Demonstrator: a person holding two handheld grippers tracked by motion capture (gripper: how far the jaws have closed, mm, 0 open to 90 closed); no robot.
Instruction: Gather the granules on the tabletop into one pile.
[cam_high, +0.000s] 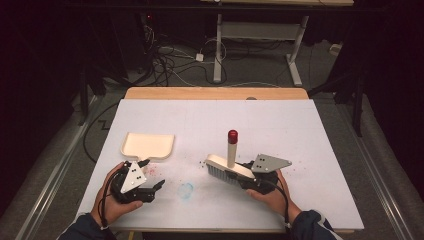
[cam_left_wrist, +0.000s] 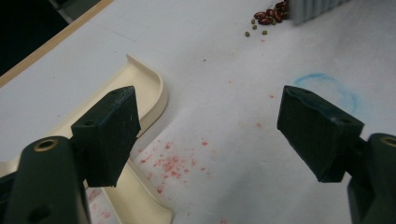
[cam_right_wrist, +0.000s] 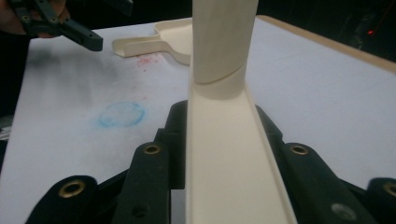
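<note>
High view: right tongs (cam_high: 248, 175) clamp the brush (cam_high: 228, 167) by its cream back, bristles down on the white tabletop (cam_high: 300, 130), handle upright with red cap. Left tongs (cam_high: 150, 175) gape open, holding nothing, just beside the dustpan (cam_high: 148, 145) handle. Beans (cam_left_wrist: 267, 16) lie by the bristles; red specks and a blue smudge (cam_high: 185, 190) between.

Black tongs (cam_high: 159, 186) with brass-ringed screw holes, grey triangular plates, dark blue sleeves

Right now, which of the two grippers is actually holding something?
The right gripper. It is shut on the cream brush with the red-capped handle, gripping its head. The left gripper stands open beside the cream dustpan, with nothing between its jaws.
</note>
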